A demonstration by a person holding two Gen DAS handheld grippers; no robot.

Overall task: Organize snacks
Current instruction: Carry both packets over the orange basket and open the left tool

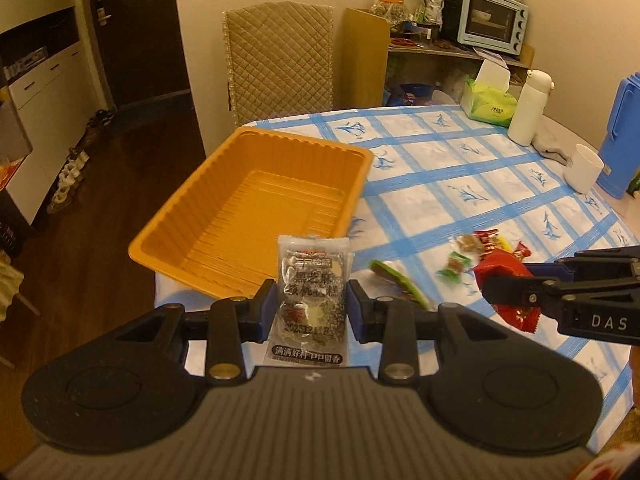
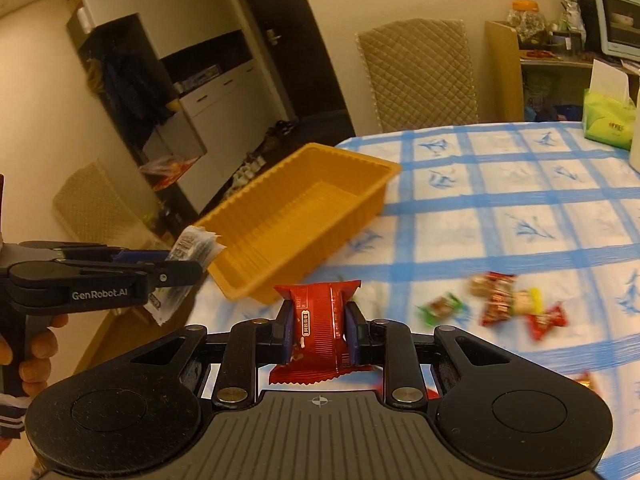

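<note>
We have a snack in each gripper. Our left gripper (image 1: 312,308) is clamped narrowly on a clear packet (image 1: 311,296) with dark filling, held upright with its long axis pointing ahead toward the orange tray (image 1: 256,216), which sits empty at the left edge of the tabletop (image 1: 460,184), just ahead and slightly left. Our right gripper (image 2: 317,334) pinches a red packet (image 2: 318,328), squeezed at its middle, the tray lying ahead and left of it. The left gripper looks nearer the tray, so we judge it should drop first. Loose candies (image 2: 512,304) remain near the right edge.
</note>
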